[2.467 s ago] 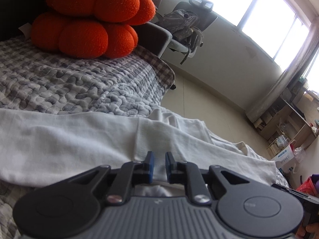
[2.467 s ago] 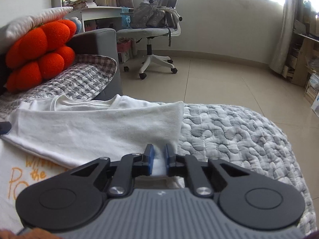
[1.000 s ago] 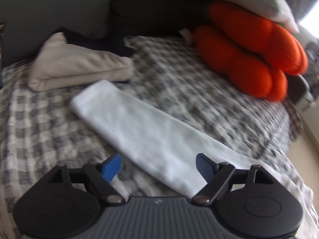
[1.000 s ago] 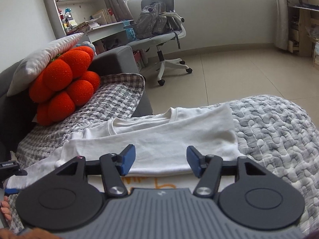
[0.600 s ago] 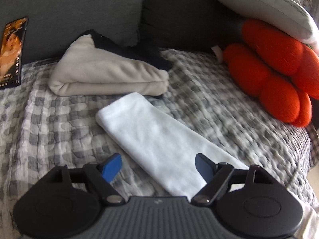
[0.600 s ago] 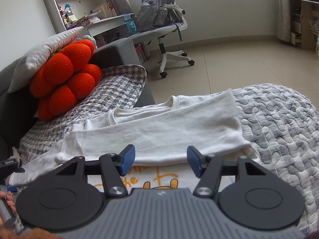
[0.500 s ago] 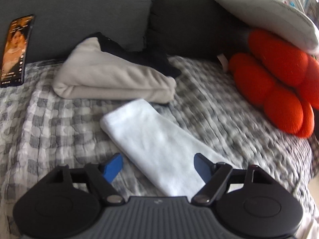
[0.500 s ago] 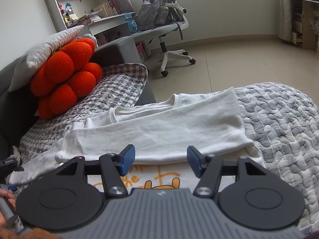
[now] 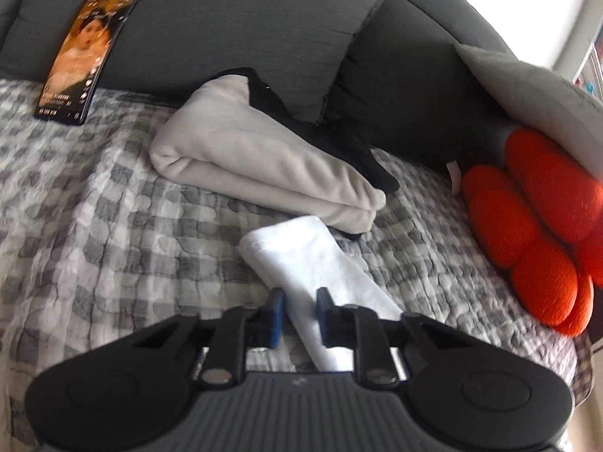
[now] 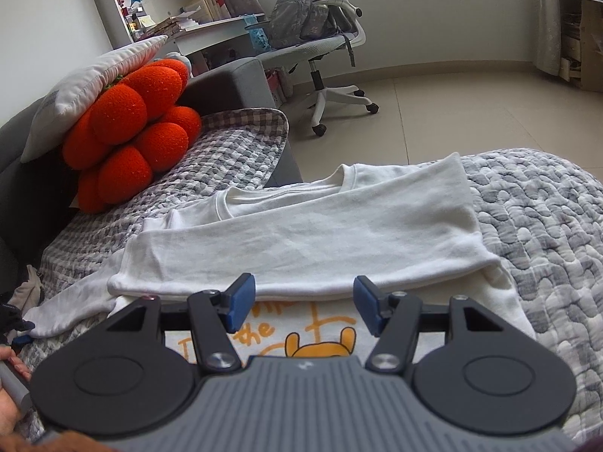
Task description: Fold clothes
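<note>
Orange "the" on white sweatshirt (image 10: 339,233)

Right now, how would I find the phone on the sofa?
Start at the dark grey sofa back. Below it lies the checked blanket, with folded beige clothes in the middle. The phone leans against the cushion left of them: it is the only flat, shiny thing, its screen lit.

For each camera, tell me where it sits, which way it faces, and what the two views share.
Left wrist: on the left hand-held gripper, facing the sofa back, over a white sleeve lying between its closing jaws; only the gripper shows.
Right wrist: on the right hand-held gripper, facing the office chair across the white sweatshirt; jaws open, fingers at lower left.
Shared: the orange cushion, the checked cover.
</note>
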